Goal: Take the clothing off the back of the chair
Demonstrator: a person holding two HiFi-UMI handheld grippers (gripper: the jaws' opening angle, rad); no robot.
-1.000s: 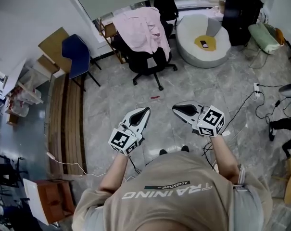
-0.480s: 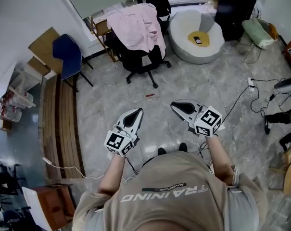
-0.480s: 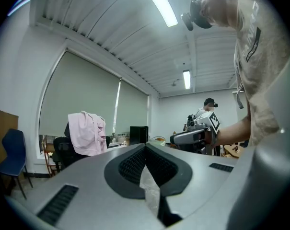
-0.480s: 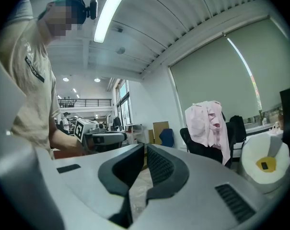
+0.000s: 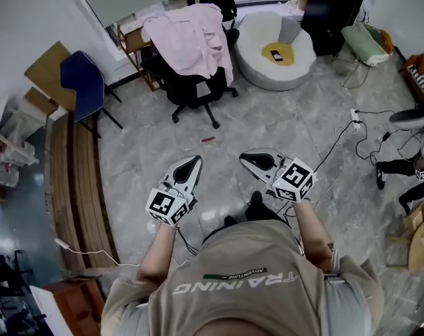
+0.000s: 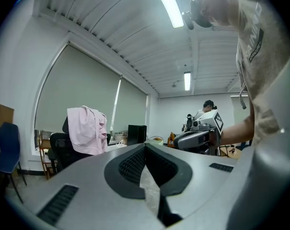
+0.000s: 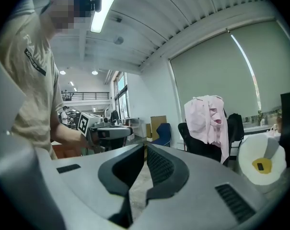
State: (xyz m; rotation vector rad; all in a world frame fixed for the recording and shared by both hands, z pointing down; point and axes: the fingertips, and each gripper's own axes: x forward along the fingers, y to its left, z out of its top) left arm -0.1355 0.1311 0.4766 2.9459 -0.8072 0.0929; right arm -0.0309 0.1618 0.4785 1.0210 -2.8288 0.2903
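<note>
Fingers [image 5: 190, 166] together, empty, above grey marble floor [image 5: 282, 117].

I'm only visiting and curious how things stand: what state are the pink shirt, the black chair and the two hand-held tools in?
Pink shirt: draped over the chair's back, untouched.
Black chair: upright, shirt on its back.
Left tool: shut, empty, short of the chair.
Right tool: shut, empty, short of the chair.
</note>
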